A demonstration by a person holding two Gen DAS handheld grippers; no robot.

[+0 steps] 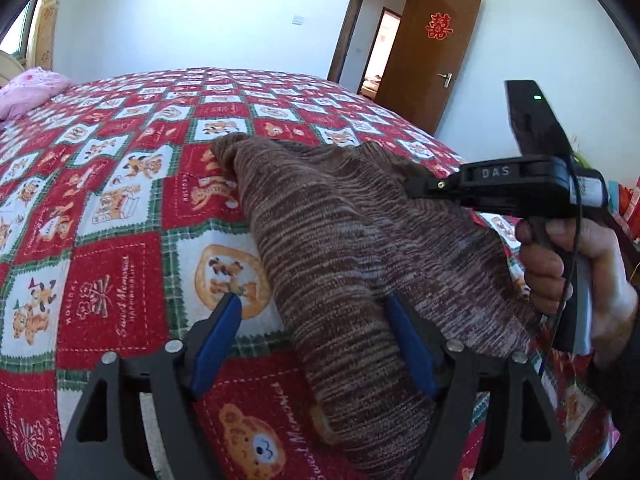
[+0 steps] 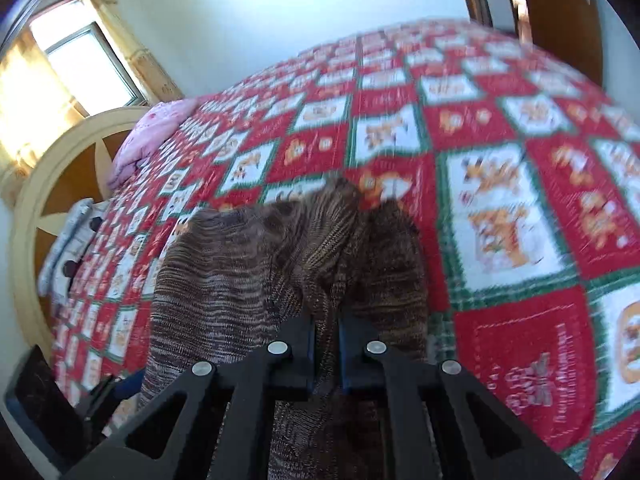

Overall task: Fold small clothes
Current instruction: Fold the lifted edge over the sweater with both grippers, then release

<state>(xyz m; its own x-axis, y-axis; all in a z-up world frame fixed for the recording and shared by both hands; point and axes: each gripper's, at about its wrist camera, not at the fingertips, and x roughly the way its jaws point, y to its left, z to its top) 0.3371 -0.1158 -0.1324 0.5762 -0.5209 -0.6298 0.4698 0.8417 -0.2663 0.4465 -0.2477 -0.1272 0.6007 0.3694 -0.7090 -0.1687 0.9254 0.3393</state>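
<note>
Fold in progress: brown marled knit garment point(image 1: 344, 216) draped on near part of red patchwork bedspread point(image 1: 120, 184), right edge lifted. Right gripper point(image 2: 325, 340) pinched tight on knit fold. Left gripper point(image 1: 312, 316) spread wide, straddling near end, gripping nothing. Next, likely: carry lifted edge leftward over garment, lay flat. No containers visible.

Left gripper point(image 1: 312, 304) stands wide open over the quilt point(image 1: 120, 216), the brown knit garment point(image 1: 340, 232) draped between its blue pads point(image 1: 218, 332). At three o'clock, a hand point(image 1: 576, 276) holds the right gripper point(image 1: 416, 188), nose pinching the knit's raised fold.
</note>
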